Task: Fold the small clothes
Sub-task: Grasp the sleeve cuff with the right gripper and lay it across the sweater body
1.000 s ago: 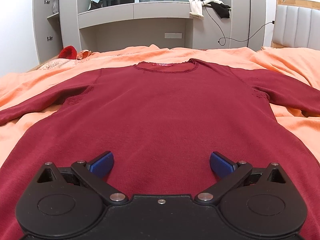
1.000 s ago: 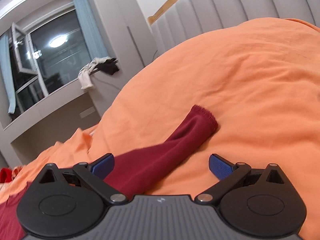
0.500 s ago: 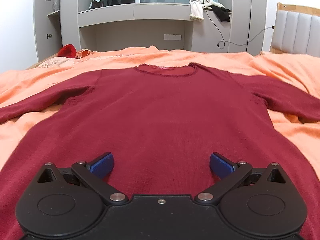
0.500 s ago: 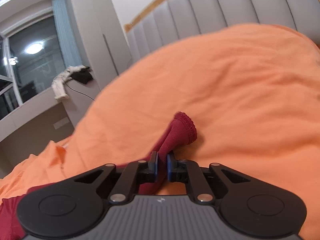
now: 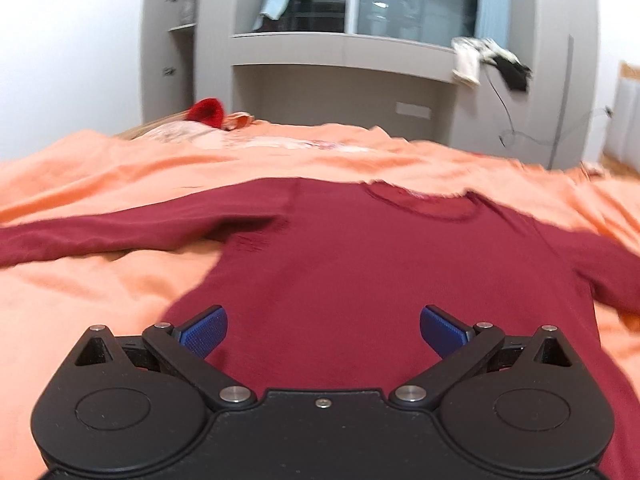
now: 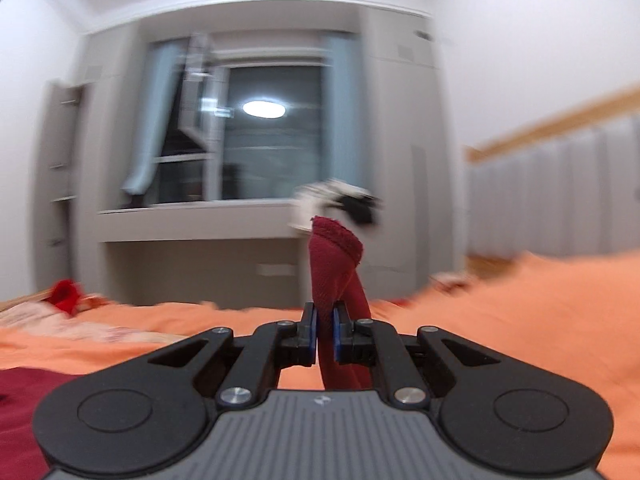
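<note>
Spread flat on the orange bed [image 5: 100, 280], the dark red shirt [image 5: 380, 272] lies face up, one sleeve [image 5: 100, 236] stretched out to the left. Above its lower part the left tool [image 5: 323, 330] hangs with its jaws wide apart, nothing between them. Further right, the right tool [image 6: 325, 334] is clenched on the other sleeve [image 6: 335, 264], its cuff [image 6: 338, 236] sticking up above the bed.

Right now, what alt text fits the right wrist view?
The right gripper is shut on the cuffed sleeve of a dark red knit top, raised above the orange bedsheet. Behind, blurred, stand a grey window alcove and padded grey headboard.
</note>
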Demonstrator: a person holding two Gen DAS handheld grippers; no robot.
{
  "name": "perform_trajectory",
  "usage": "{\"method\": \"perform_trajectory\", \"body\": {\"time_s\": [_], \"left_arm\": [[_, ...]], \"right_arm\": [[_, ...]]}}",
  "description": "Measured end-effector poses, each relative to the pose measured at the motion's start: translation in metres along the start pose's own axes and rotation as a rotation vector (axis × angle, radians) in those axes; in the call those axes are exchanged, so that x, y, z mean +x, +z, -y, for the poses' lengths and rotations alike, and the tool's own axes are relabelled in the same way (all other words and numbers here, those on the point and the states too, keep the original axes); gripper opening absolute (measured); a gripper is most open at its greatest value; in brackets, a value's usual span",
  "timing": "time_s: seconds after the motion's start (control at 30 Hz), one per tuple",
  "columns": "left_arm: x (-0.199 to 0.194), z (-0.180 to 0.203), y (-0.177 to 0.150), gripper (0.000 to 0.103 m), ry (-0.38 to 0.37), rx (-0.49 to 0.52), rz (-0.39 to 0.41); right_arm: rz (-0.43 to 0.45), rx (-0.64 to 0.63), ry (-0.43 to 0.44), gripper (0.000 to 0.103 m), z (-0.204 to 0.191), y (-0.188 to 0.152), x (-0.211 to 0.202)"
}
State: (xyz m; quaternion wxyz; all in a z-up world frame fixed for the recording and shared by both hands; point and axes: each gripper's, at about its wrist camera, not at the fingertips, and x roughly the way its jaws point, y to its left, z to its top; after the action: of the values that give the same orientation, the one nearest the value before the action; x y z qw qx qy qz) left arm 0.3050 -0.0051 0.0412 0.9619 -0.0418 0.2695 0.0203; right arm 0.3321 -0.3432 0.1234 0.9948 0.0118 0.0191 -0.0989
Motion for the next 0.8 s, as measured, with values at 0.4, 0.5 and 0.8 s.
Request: {"method": "perform_trajectory", "body": {"time_s": [0.4,0.5,0.8], "left_arm": [[-0.013,-0.079,0.027,0.102,0.121,-0.251,0.061],[-0.016,-0.093,0.029,0.102,0.135,-0.293,0.069],[-0.014,-0.099,0.029,0.102,0.136,-0.293,0.063]], "right_arm": [[-0.063,-0.236,0.373,0.008,-0.171,-0.015,-0.005],[-0.12,-0.312,0.455,0.008,-0.202,-0.036,-0.013],[-0.243,-0.639,0.612,0.015,-0.252,-0.093,-0.049]]}}
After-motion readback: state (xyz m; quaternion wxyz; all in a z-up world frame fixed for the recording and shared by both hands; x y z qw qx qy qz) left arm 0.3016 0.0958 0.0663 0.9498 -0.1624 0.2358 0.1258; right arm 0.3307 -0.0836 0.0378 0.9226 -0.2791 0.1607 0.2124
